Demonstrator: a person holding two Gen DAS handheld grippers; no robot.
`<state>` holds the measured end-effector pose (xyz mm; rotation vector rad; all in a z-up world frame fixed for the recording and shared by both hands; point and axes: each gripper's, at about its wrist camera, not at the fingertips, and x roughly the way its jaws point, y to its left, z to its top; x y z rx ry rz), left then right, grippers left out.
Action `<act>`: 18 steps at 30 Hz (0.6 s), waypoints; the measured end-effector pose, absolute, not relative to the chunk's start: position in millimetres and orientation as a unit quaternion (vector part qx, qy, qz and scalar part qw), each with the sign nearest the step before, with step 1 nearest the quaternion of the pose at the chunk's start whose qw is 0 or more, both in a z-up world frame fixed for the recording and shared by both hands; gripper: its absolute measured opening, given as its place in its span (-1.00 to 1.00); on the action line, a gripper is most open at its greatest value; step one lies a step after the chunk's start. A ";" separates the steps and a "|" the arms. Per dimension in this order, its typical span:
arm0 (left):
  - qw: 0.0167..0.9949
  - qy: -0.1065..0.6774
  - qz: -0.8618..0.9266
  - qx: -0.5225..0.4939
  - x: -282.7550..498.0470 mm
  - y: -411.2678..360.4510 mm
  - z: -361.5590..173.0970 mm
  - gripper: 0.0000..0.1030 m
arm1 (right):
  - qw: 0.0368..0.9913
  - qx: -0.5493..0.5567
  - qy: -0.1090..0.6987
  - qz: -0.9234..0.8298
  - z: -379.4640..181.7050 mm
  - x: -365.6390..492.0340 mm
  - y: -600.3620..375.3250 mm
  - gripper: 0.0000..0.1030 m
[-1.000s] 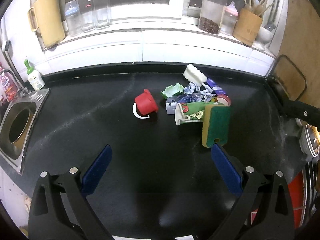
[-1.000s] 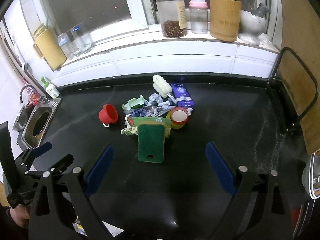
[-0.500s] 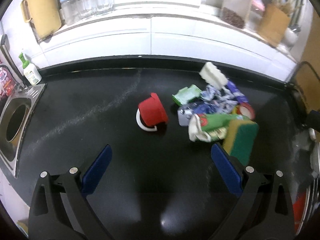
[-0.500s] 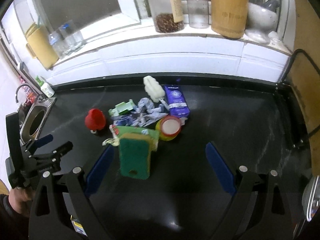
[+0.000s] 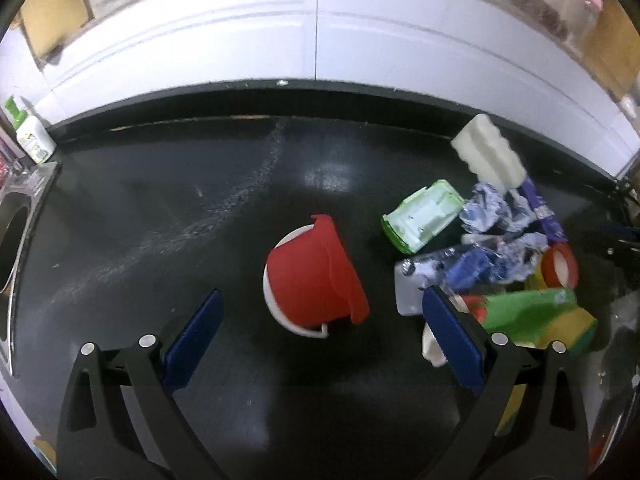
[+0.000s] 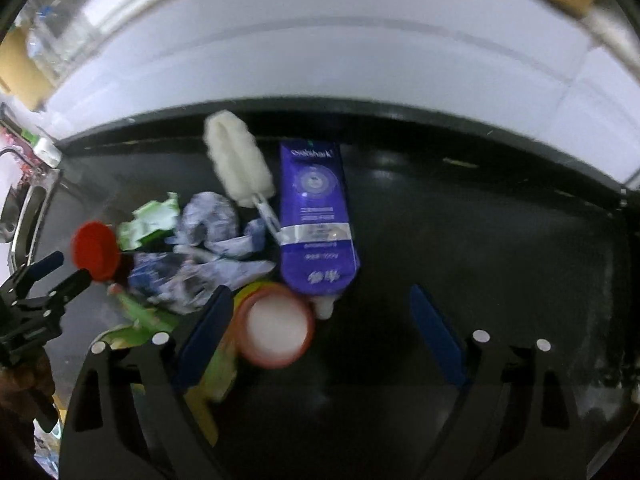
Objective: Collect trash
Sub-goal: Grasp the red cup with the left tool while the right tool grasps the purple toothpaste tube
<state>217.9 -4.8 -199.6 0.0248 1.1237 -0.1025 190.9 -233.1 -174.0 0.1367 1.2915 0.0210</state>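
A small red bucket [image 5: 316,276] with a white handle lies tipped on the black counter [image 5: 160,208]. My left gripper [image 5: 322,336] stands open just short of it, one finger to each side. Right of the bucket is a trash pile: a green lid [image 5: 422,216], crumpled blue-white wrappers [image 5: 496,216] and a green packet [image 5: 528,312] on a yellow-green sponge [image 5: 572,328]. My right gripper [image 6: 320,336] is open with its jaws closing. A red-rimmed round roll [image 6: 276,330] sits between them by the left finger, untouched. A purple pouch [image 6: 316,216] and a white bottle brush [image 6: 238,160] lie beyond.
A steel sink [image 5: 12,240] is set into the counter at the far left, with a soap bottle [image 5: 32,140] behind it. A white tiled wall [image 5: 320,40] bounds the back. The left gripper [image 6: 44,276] and a person's hand [image 6: 20,380] show at the left edge.
Both grippers have come down and forward toward the pile. The left now frames the red bucket, and the right hangs over the round roll and pouch with its jaws slightly narrower.
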 end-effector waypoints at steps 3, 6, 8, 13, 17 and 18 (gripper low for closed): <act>0.840 0.541 -0.049 0.014 228.9 -6.7 -212.3 0.87 | 0.786 0.060 0.615 0.012 -192.6 205.6 -234.6 0.58; 0.834 0.550 -0.051 0.007 237.4 -6.3 -221.3 0.87 | 0.777 0.059 0.626 0.014 -207.2 215.4 -235.7 0.51; 0.832 0.552 -0.053 0.004 242.1 -6.0 -225.8 0.86 | 0.774 0.057 0.631 0.015 -213.0 219.9 -235.6 0.43; 0.825 0.562 -0.059 -0.010 249.8 -5.8 -234.4 0.52 | 0.775 0.035 0.631 0.014 -217.5 222.5 -233.7 0.05; 0.824 0.562 -0.070 -0.008 251.0 -7.9 -234.7 -0.06 | 0.775 0.039 0.631 0.017 -213.4 221.0 -235.0 0.03; 0.826 0.559 -0.074 -0.009 250.1 -8.8 -232.2 -0.15 | 0.779 0.037 0.625 0.011 -210.1 219.1 -235.9 0.03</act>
